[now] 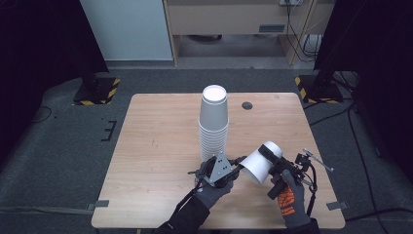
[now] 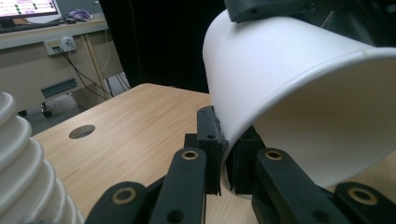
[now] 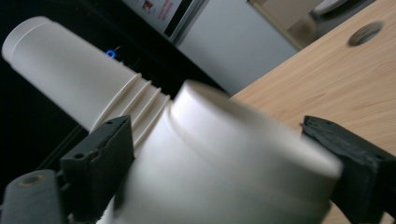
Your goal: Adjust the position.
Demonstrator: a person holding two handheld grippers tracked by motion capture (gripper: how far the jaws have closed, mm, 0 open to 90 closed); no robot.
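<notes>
A single white paper cup (image 1: pixel 260 163) hangs tilted above the table's near right part, mouth toward the left gripper. My right gripper (image 1: pixel 271 157) is shut on the cup's body, one black jaw on each side of the cup (image 3: pixel 210 191) in the right gripper view (image 3: pixel 224 156). My left gripper (image 1: pixel 239 166) is shut on the cup's rim; in the left gripper view its pads (image 2: pixel 208 140) pinch the thin wall of the cup (image 2: pixel 289 93). A tall stack of upturned white cups (image 1: pixel 213 122) stands mid-table just behind the left gripper, also seen as the stack (image 2: pixel 23 158) and the stack (image 3: pixel 70 79).
The wooden table (image 1: pixel 156 146) has a round cable hole (image 1: pixel 247 105) behind the stack. Black stands with striped bases (image 1: pixel 97 90) sit on the floor at both far corners. Cables (image 1: pixel 341 122) trail on the floor to the right.
</notes>
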